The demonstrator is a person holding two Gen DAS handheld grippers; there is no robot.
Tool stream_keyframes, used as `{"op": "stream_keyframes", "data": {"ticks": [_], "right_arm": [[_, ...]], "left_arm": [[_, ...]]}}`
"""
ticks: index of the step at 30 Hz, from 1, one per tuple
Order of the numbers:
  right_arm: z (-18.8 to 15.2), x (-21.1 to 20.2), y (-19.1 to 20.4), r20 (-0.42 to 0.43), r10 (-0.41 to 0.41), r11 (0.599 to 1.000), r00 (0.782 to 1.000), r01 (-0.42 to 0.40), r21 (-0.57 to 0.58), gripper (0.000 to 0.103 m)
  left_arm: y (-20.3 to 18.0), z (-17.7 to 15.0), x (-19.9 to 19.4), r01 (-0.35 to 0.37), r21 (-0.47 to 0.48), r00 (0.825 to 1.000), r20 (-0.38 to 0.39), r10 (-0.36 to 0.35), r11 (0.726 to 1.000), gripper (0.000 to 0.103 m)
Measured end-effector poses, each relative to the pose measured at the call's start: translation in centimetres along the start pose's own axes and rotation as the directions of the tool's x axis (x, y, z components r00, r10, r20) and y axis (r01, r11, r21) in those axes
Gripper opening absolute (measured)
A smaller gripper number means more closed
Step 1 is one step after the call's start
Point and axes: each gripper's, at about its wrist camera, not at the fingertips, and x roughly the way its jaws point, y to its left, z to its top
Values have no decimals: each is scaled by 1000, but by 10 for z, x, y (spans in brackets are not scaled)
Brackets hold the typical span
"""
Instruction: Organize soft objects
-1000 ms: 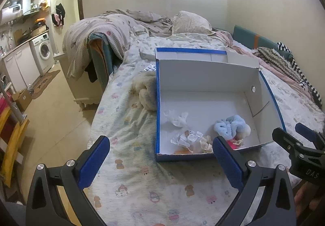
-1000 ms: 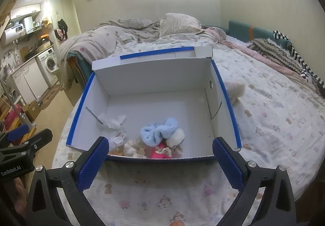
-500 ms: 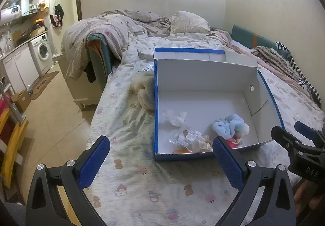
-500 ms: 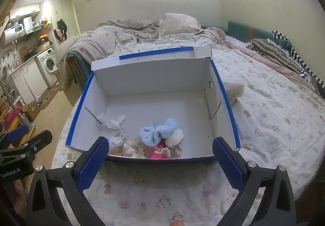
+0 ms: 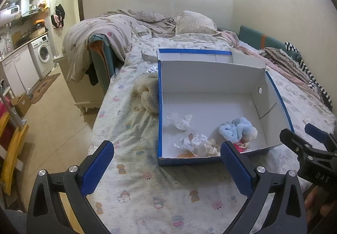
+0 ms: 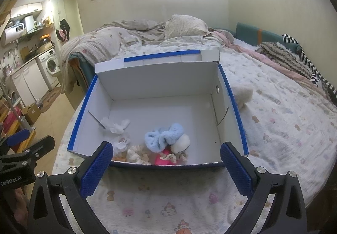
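Fleece, cream: cream plush [image 5: 148,95] lay on the bed sheet [image 5: 134,173], touching the box's outer wall at 9 o'clock; a second pale plush [image 6: 243,92] sat just beside the opposite wall at 3 o'clock.
Handling: both looked light, squashy, non-fragile; pile would compress, so a shallow pinch could slip.
Grip point: judged best on a bunched fold mid-body, jaws sunk deep, not on loose edge fluff.
Already boxed: blue fluffy item [image 6: 163,138], white ball, pink piece and crumpled white bits [image 6: 114,126] clustered at 6 o'clock on the floor.
Box: white cardboard box [image 6: 160,84], blue-taped rim, far half bare.
Left gripper [image 5: 166,167]: jaws spread wide, nothing held, short of the box's near-left corner.
Right gripper [image 6: 166,167]: jaws spread wide, nothing held, facing the near wall.
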Motion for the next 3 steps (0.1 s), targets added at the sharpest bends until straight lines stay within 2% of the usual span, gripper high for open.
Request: {"op": "stream_keyframes", "data": {"ticks": [3], "right_arm": [[0,0,1,0,2,1000,1000,-2,-2,103]], "left_arm": [[0,0,0,0,-4,1000,6,0,1000,101]]}}
